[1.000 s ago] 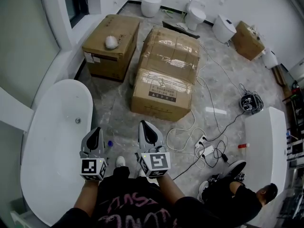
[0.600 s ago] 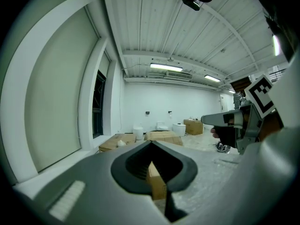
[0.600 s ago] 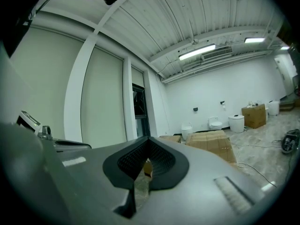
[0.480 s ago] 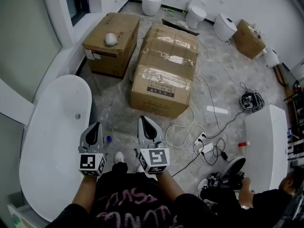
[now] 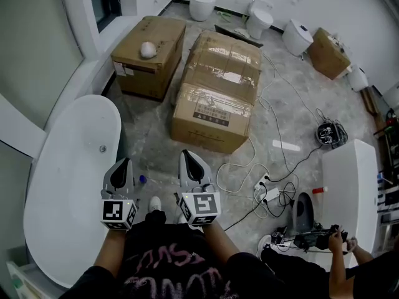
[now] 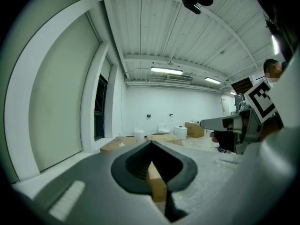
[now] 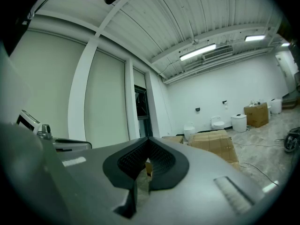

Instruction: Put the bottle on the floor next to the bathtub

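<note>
Closely paired, left tool (image 5: 125, 166), right tool (image 5: 189, 158) point forward, jaws closed.

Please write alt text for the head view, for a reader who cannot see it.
A person holds the left gripper and right gripper, both shut and empty, over a grey floor beside a white bathtub. A small blue-capped bottle is on the floor by the bathtub; boxes, toilets and cables lie beyond.

My left gripper (image 6: 151, 146) has its jaws closed, tips touching — through their gap I see a cardboard box (image 6: 157, 185).
</note>
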Motion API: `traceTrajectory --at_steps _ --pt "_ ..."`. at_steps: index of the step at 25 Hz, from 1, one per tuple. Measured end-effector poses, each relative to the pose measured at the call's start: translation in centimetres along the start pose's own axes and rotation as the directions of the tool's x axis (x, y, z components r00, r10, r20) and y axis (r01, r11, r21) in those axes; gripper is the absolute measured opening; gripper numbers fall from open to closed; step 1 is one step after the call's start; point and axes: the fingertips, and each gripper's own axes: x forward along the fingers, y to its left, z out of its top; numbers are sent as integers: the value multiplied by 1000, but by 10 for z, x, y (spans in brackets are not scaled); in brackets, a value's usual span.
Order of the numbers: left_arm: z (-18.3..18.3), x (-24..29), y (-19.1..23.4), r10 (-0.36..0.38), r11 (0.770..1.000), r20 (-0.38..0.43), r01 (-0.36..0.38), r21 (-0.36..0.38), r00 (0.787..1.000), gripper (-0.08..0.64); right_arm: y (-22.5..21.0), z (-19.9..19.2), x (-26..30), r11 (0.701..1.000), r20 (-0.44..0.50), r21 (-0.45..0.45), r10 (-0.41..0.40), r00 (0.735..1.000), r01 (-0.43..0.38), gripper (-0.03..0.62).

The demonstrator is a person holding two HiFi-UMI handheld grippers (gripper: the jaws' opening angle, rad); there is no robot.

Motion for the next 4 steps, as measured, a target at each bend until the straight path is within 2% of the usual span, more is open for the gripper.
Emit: traceTrajectory --at_steps 4 --pt "2 -1 -3 -5 1000 6 5 11 1000 2 1 -1 -2 1000 0 2 5 1000 -5 12"
